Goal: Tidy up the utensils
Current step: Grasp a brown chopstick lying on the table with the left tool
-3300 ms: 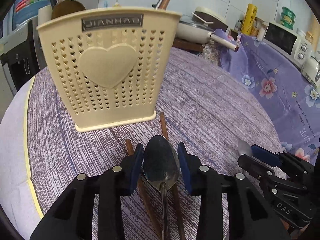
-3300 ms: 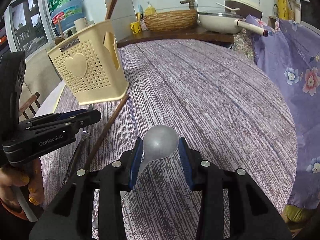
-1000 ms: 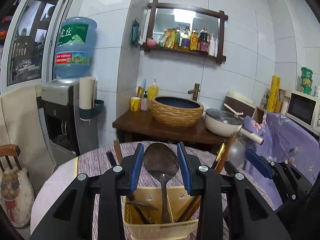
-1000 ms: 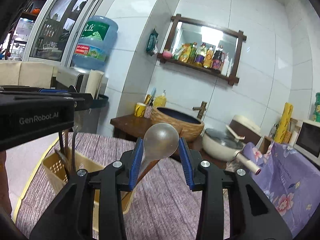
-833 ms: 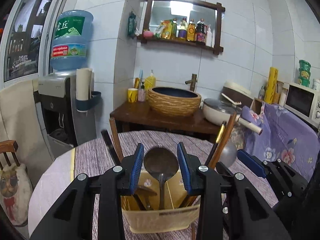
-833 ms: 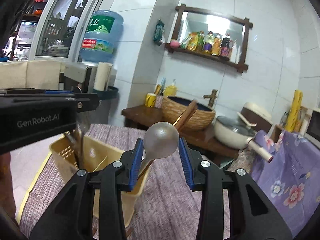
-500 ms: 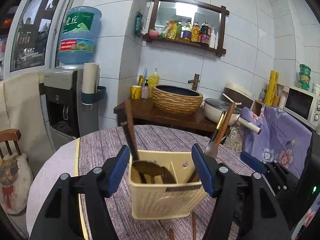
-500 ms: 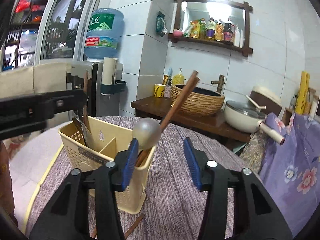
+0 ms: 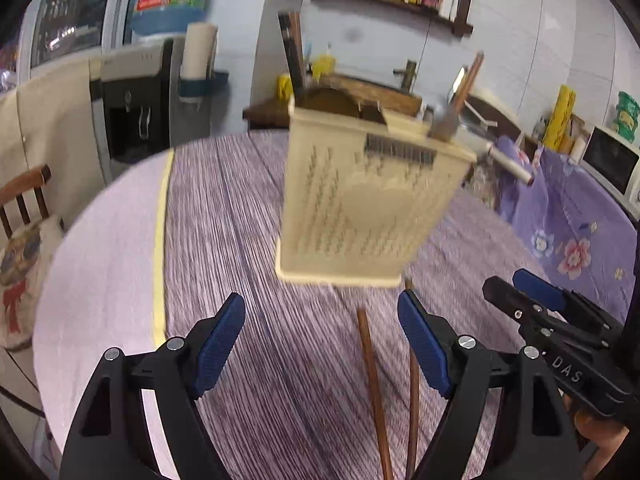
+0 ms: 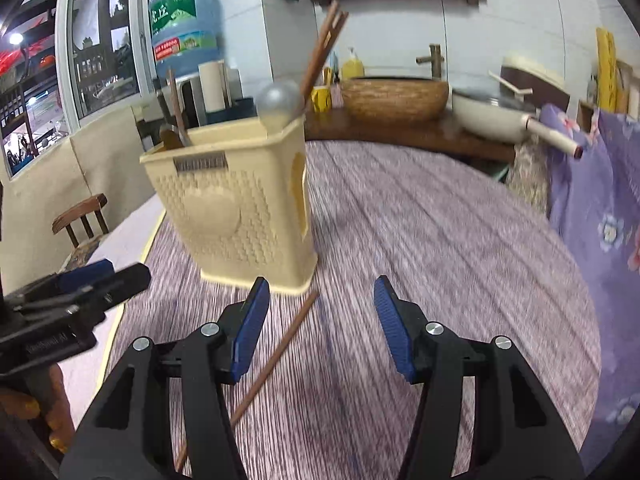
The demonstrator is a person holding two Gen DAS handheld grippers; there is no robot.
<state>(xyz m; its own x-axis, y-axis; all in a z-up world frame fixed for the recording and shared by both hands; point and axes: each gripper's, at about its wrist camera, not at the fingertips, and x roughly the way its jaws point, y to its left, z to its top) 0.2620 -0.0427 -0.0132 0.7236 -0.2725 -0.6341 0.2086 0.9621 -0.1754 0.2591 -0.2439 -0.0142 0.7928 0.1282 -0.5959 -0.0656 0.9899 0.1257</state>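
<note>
The cream plastic utensil holder (image 10: 236,208) stands upright on the bench (image 10: 440,240), which is covered in a purple streaked cloth. It is perforated, with a raised heart on its front and a dark nameplate near the rim. Inside it, a grey spoon (image 10: 278,106) leans at the right corner beside brown chopsticks (image 10: 322,46); a darker spoon bowl (image 10: 172,138) and more sticks stand in the left part. Two more chopsticks (image 9: 374,384) lie flat on the bench just before the holder.

The left gripper (image 9: 320,348) has just been opening; its fingers stand released, with nothing gripped. The right gripper (image 10: 318,324) also stands released and empty.
</note>
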